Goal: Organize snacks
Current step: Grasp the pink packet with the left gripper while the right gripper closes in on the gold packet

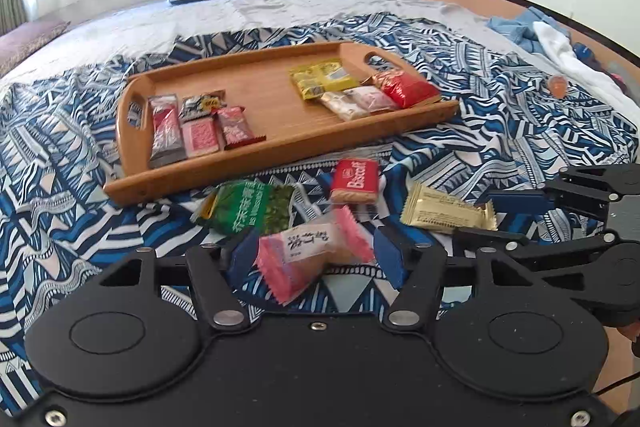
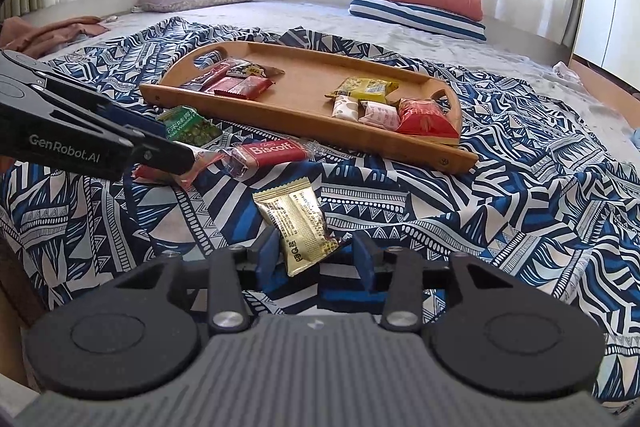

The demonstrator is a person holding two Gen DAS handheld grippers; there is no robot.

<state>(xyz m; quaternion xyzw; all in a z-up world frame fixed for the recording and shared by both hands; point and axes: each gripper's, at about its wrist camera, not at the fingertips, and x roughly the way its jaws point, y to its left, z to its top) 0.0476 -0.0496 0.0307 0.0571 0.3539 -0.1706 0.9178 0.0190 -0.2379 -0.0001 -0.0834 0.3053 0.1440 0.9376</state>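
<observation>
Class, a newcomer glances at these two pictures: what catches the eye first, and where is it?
A wooden tray on the blue patterned bedspread holds snacks grouped at both ends. Nearer, the left gripper brackets a pink snack packet, and the right gripper brackets a gold snack packet.

A bare strip of wood runs down the middle of the tray (image 1: 260,95), between snack clusters at either end. On the bed's patterned cloth (image 1: 500,115), loose packets (image 1: 354,181) crowd the tray's near rim; the cloth right of it lies open.
</observation>
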